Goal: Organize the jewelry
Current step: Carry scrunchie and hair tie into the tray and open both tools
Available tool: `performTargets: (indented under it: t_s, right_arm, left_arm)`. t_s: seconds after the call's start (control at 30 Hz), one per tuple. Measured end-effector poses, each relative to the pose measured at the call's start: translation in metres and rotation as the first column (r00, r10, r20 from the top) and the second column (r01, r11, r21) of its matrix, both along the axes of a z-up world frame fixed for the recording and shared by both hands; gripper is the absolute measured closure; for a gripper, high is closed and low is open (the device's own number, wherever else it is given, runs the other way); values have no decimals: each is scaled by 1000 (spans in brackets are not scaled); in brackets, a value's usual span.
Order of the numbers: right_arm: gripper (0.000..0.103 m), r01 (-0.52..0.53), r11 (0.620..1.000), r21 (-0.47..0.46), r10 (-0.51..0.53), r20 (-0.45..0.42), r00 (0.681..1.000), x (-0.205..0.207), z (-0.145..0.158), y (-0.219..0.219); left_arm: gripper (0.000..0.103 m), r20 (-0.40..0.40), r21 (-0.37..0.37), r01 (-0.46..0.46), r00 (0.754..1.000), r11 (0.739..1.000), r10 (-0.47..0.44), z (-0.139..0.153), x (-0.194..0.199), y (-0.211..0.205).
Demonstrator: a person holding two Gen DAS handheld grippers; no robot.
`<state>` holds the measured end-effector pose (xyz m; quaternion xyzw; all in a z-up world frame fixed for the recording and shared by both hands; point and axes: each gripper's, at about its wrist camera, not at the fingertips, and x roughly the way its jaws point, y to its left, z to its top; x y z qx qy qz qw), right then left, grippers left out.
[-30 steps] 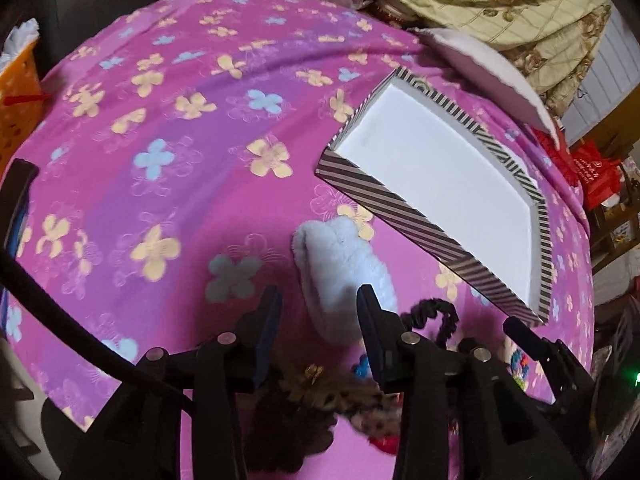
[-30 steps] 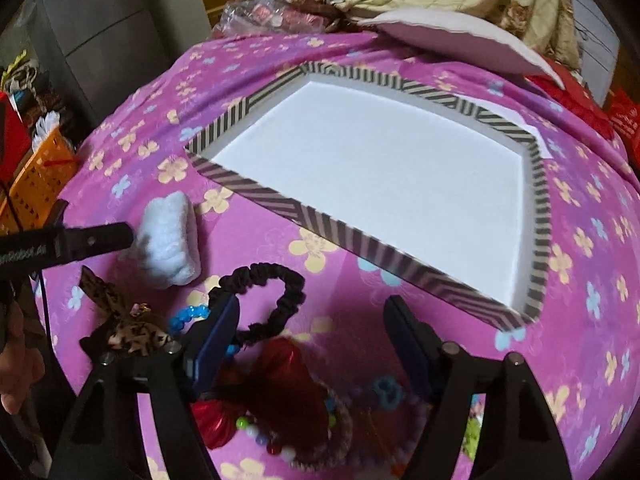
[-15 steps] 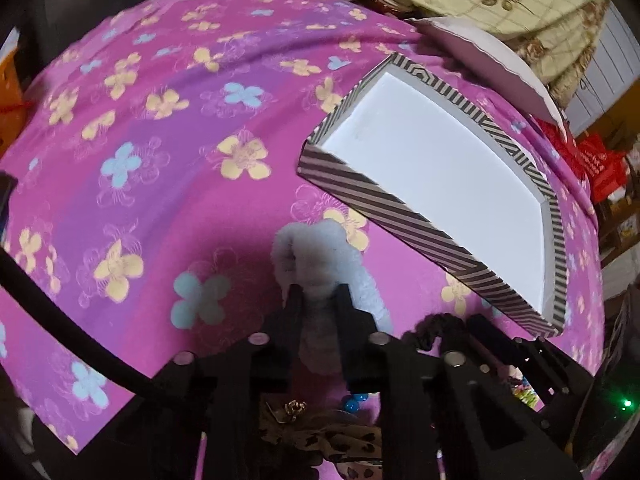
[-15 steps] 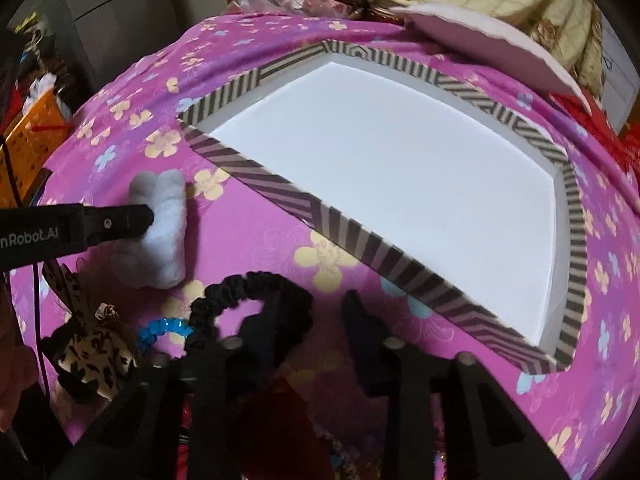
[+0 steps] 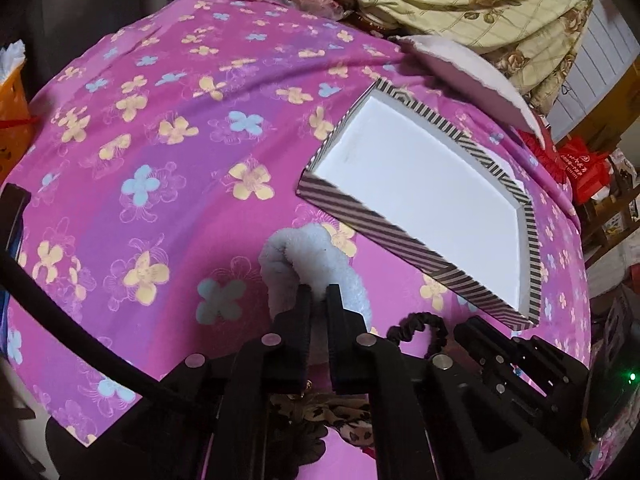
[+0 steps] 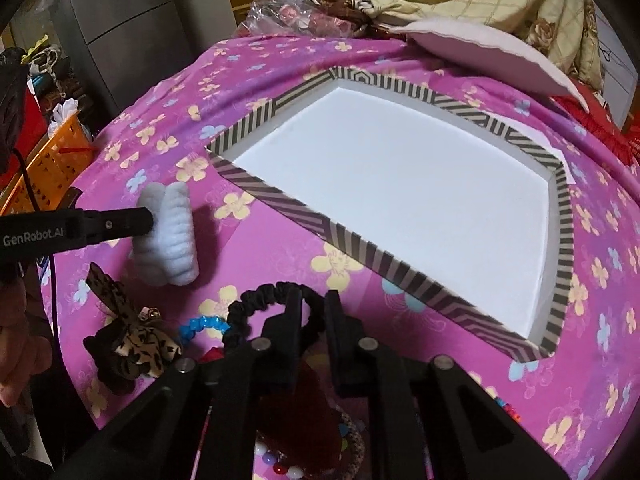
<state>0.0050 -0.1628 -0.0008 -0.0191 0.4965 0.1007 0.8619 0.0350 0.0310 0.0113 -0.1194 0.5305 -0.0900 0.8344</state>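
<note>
Plainly, the weak point is the grip on each soft band: the left gripper point(image 5: 318, 290) has its jaws pinched narrow on the near edge of the fluffy white scrunchie point(image 5: 316, 264), and plush that squashes this much could slide out once lifted, or sag and brush the tray wall on the way over. The right gripper point(image 6: 312, 300) has its jaws closed narrow on the black scrunchie point(image 6: 276, 300), gripping only one side of the loop, so the free part may trail and snag the blue bead bracelet point(image 6: 204, 324) lying just beside it, or drag the leopard bow point(image 6: 132, 340) if the loop swings that way. The striped tray point(image 6: 304, 216) sits on the flowered pink cloth point(image 5: 160, 160) with its white floor bare, so there is plenty of open room inside for both pieces. Its near wall stands between the scrunchies and that floor, so each needs to rise above the rim before crossing; a low carry would catch the striped edge and could shove the light tray along the cloth. The cloth to the left of the tray is open, while the beaded pile point(image 6: 304, 452) crowds the space under the right gripper. The two grippers work near each other, so crossing paths risks a knock.
</note>
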Motion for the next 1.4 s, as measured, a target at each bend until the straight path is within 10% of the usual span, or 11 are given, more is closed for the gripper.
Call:
performTargets:
  t_s: [0.1,0.2,0.3,0.6,1.0,1.4]
  right_arm:
    - [91,1,1000,23,-1,21,1000,0,3,-3]
    - [59,4,1000,0,-4,-9,1000,5,-6,-2]
    - [53,-16,999,-34,15,-30,999,8,-15,5]
    - [94,-57,997,-54,55,-38,998,11,-31,13]
    - [94,28,991,127,-40,87,995,36,43,-21]
    - [94,162,977,140,-156,-54,986,108,-15,-37]
  left_arm:
    - [84,24,3,8,1000,1000,-8,10,-3,-2]
    - [84,34,14,10,999,1000,-10,14,-4,-3]
    - [84,18,13,7,1000,1000,-7,10,-2,-4]
    - [84,23,34,14,1000,999,-15,14,-3,-7]
    - [84,91,9,80,993,997,-80,51,41,-28]
    - [84,-10,112,81,997,990,-80,-3,120,-60]
